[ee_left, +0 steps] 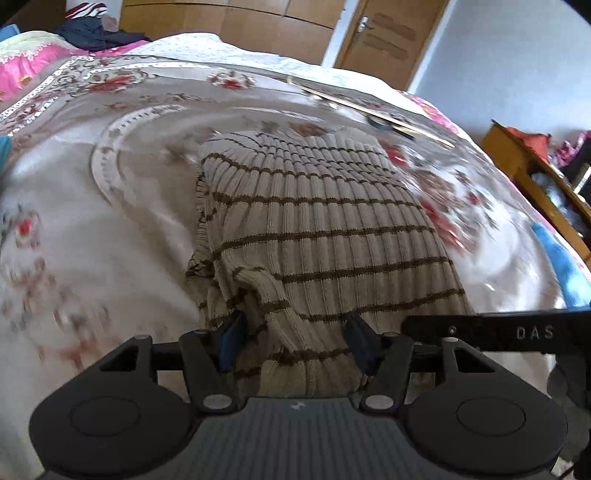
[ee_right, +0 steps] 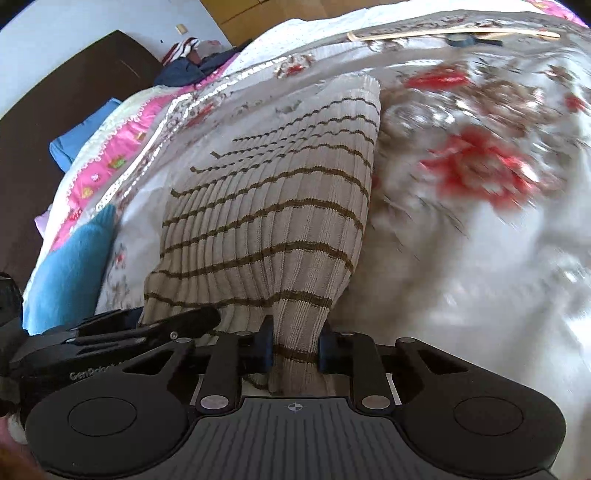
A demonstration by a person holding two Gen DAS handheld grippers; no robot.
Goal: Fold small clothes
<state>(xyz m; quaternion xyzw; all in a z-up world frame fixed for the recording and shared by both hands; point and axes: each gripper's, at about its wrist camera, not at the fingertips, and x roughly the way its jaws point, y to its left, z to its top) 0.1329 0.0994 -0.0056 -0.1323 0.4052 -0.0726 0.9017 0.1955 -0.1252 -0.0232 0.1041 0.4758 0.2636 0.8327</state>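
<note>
Fingers of two grippers, left gripper [ee_left: 295, 345] and right gripper [ee_right: 295, 349], pinch one striped sweater [ee_left: 317, 221].

Beige ribbed sweater [ee_left: 325, 221] with brown stripes, white bedspread [ee_left: 110, 221] with red flowers

We looked from each wrist along its fingers, close and low over the floral bedspread [ee_left: 110, 229]. Left faced the door [ee_left: 384, 33], right the dark headboard [ee_right: 74, 81]. Both shared the striped knit [ee_left: 317, 221] [ee_right: 273, 206].

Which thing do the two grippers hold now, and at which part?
Both hold the striped knit garment at its near edge: left gripper and right gripper.
</note>
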